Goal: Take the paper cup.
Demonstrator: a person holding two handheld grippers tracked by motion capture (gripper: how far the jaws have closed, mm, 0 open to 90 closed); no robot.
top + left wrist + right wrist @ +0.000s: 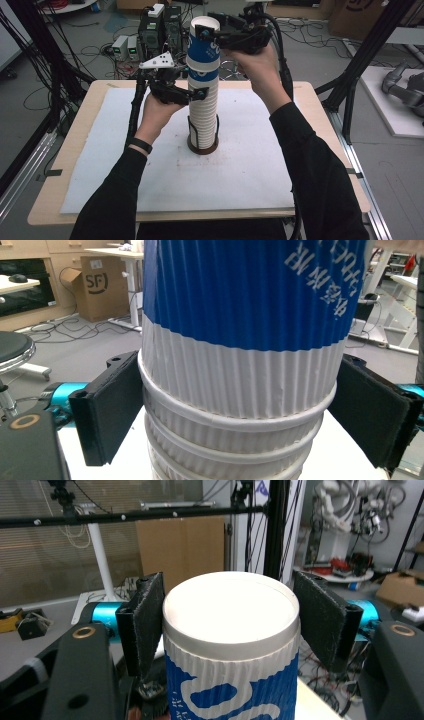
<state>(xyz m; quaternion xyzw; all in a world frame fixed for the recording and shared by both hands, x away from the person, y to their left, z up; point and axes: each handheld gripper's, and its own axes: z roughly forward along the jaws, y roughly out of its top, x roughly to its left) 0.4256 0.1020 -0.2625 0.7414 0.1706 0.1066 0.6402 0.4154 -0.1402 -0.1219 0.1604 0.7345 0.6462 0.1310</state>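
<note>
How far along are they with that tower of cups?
Done: both grippers are in place. The left gripper braces the stack, which stands in a holder. In hand: the right gripper is shut on the top cup. Left: the cup looks not yet lifted off.

Probably a robotics lab: robot arms [345, 505], floor cables [95, 50], computers [160, 30].

High view above worktop [250, 150] looking forward-down, both gripper views level and close against the shared cup stack [204, 85].
</note>
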